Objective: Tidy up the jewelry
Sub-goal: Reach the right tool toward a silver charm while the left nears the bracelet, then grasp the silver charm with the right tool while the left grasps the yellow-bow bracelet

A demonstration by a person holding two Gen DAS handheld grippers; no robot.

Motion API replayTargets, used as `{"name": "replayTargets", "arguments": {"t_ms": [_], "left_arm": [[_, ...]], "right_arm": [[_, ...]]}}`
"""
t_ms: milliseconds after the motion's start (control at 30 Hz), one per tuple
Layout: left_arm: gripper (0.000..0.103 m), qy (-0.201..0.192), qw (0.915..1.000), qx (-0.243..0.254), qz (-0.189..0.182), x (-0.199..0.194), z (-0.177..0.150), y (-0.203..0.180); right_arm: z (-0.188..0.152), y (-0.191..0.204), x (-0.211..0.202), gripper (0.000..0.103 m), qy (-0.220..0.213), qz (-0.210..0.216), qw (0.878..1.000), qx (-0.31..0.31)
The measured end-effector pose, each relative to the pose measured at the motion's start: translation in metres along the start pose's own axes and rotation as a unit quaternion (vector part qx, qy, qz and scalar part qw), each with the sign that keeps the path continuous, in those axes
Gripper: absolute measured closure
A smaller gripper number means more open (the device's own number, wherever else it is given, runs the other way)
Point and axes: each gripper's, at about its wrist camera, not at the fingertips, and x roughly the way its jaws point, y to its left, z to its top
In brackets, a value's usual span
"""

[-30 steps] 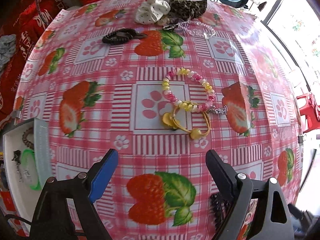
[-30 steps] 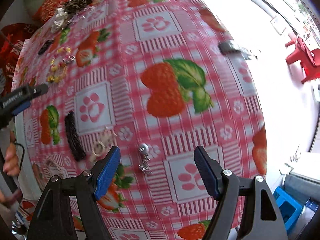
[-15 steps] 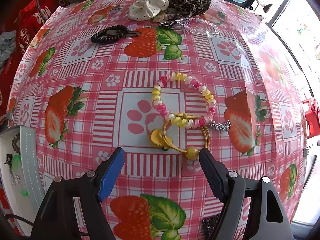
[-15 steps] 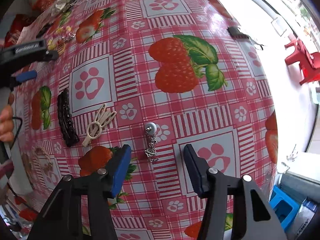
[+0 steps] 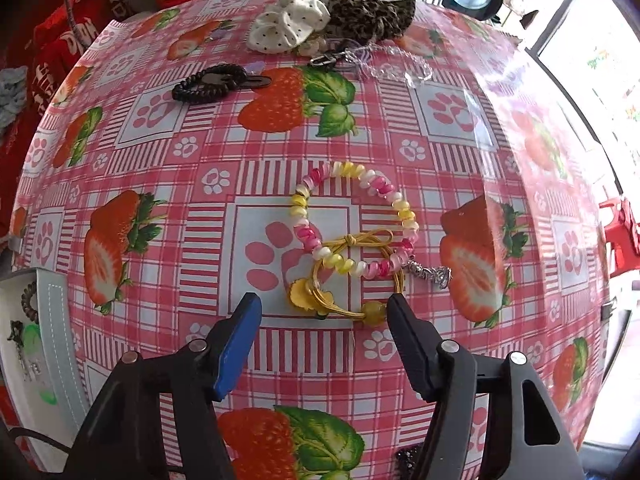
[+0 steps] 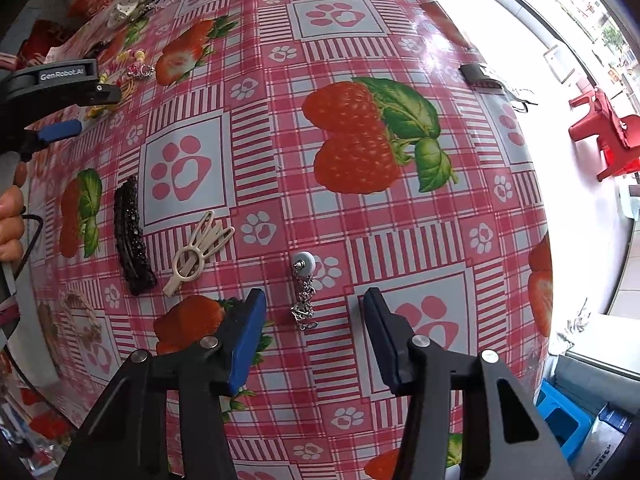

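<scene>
A yellow elastic hair tie [image 5: 352, 280] with a bead and a flower lies on the strawberry tablecloth [image 5: 160, 240], overlapped by a pink-and-yellow beaded bracelet [image 5: 352, 216]. My left gripper [image 5: 322, 314] points down over the tie's near edge. Its jaws are closing, and the right fingertip [image 5: 400, 316] sits beside the yellow bead with no visible squeeze. In the right wrist view a silver chain earring [image 6: 304, 296] with a grey stud lies between the closing jaws of my right gripper [image 6: 314, 308], with a gap on both sides. The left gripper [image 6: 96, 110] shows at that view's left edge.
Two scrunchies [image 5: 288, 26], a black coil tie [image 5: 208, 82] and a clear bead chain [image 5: 392, 64] lie at the far end. A white tray [image 5: 52, 340] holding small items sits left. A black clip [image 6: 130, 236] and a cream clip [image 6: 196, 248] lie left of the earring.
Both grippers came down closer to the cloth and their jaws narrowed. The left one moved forward to the yellow tie. The right one centred over the chain earring.
</scene>
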Motion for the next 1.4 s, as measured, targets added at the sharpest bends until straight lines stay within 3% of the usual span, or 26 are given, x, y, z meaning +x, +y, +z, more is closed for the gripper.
{"name": "replayTargets", "arguments": {"t_ms": [167,333,367,433,800,1400], "left_arm": [[0.05,-0.008,0.9998,0.019,-0.005,-0.002,-0.006,-0.014],[0.083,-0.009,0.9993,0.028,-0.022,-0.007,-0.01,-0.02],[0.083,-0.01,0.9993,0.03,-0.022,-0.008,-0.013,-0.018],[0.083,-0.016,0.9989,0.037,-0.023,-0.011,-0.016,-0.019],[0.083,-0.045,0.9963,0.062,-0.04,-0.049,-0.037,-0.008],[0.083,-0.051,0.9968,0.029,-0.054,-0.097,-0.08,0.045]], "right_arm": [[-0.004,0.004,0.001,0.05,-0.006,-0.01,1.0,-0.009],[-0.007,0.007,0.0,0.064,-0.008,-0.01,1.0,-0.013],[-0.007,0.009,0.0,0.068,-0.005,-0.007,1.0,-0.015],[-0.008,0.01,-0.001,0.09,-0.008,-0.006,1.0,-0.019],[-0.01,0.002,-0.014,0.09,-0.014,0.042,0.999,-0.01],[0.013,0.033,-0.041,0.09,-0.038,0.084,0.995,-0.034]]}}
